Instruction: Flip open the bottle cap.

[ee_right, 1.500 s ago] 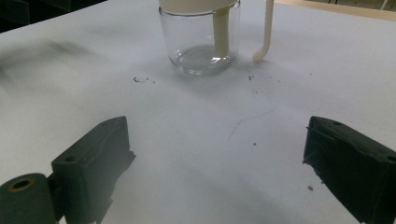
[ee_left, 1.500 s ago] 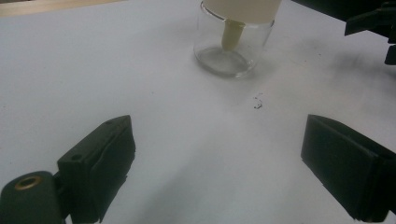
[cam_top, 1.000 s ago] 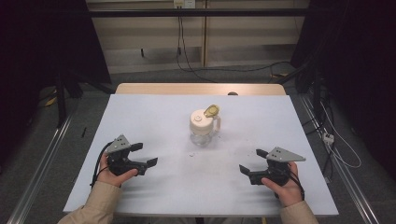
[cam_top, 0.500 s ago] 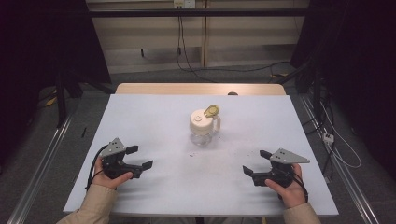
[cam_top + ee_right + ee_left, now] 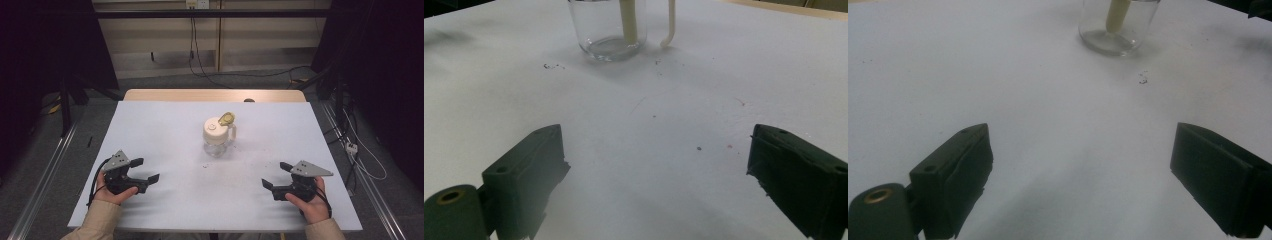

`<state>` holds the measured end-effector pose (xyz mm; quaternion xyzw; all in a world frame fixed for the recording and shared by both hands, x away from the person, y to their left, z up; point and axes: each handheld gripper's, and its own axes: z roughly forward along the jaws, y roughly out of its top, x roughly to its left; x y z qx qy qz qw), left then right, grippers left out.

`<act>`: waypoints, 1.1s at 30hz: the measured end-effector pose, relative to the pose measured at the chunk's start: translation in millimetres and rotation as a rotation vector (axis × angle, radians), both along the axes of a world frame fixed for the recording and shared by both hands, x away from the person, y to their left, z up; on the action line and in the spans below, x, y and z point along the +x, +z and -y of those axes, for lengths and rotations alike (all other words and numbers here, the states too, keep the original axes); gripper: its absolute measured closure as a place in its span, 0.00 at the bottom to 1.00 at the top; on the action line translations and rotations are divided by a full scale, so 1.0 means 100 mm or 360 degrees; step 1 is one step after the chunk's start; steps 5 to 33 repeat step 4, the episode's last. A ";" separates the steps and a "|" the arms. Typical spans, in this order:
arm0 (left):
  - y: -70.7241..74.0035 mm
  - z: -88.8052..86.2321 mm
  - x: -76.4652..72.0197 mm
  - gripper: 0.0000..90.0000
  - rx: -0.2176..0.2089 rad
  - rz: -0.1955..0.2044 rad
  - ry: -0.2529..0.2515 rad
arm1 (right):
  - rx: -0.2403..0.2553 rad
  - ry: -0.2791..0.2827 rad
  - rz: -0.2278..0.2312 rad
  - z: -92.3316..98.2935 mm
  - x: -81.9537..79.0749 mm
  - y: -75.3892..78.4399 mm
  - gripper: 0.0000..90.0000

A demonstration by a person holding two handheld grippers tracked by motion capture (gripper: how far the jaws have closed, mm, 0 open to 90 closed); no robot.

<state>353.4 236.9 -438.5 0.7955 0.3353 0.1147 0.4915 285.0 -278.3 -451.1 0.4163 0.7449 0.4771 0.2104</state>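
Setting: a white surface [image 5: 165, 135] seen from above, with a person's forearms coming in from the near edge, one pair of tongs in each hand.
Jar: a clear glass jar [image 5: 218, 135] with a cream lid and a thin cream handle stands upright near the middle of the surface, toward the far side — well apart from both hands.
Lid detail: a small yellowish flap sits raised at the lid's far edge.
Inside the jar: a cream tube runs down to the glass base, seen in both gripper views.
Left tongs [image 5: 145, 170]: held low near the left front corner, jaws spread wide and released, nothing between them.
Right tongs [image 5: 276, 175]: held low near the right front corner, jaws likewise spread apart — released, grasping nothing.
Aim: both tongs point toward the jar.
Specks: a few dark crumbs [image 5: 1143, 77] lie on the surface just beside the jar's base.
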 end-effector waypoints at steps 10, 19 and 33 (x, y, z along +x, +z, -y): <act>0.00 0.00 0.00 0.11 0.0013 0.0007 -0.0003 | -0.0009 -0.0001 -0.0003 -0.01 0.01 0.00 0.09; 0.00 0.00 0.00 0.11 0.0013 0.0007 -0.0003 | -0.0009 -0.0001 -0.0003 -0.01 0.01 0.00 0.09; 0.00 0.00 0.00 0.11 0.0013 0.0007 -0.0003 | -0.0009 -0.0001 -0.0003 -0.01 0.01 0.00 0.09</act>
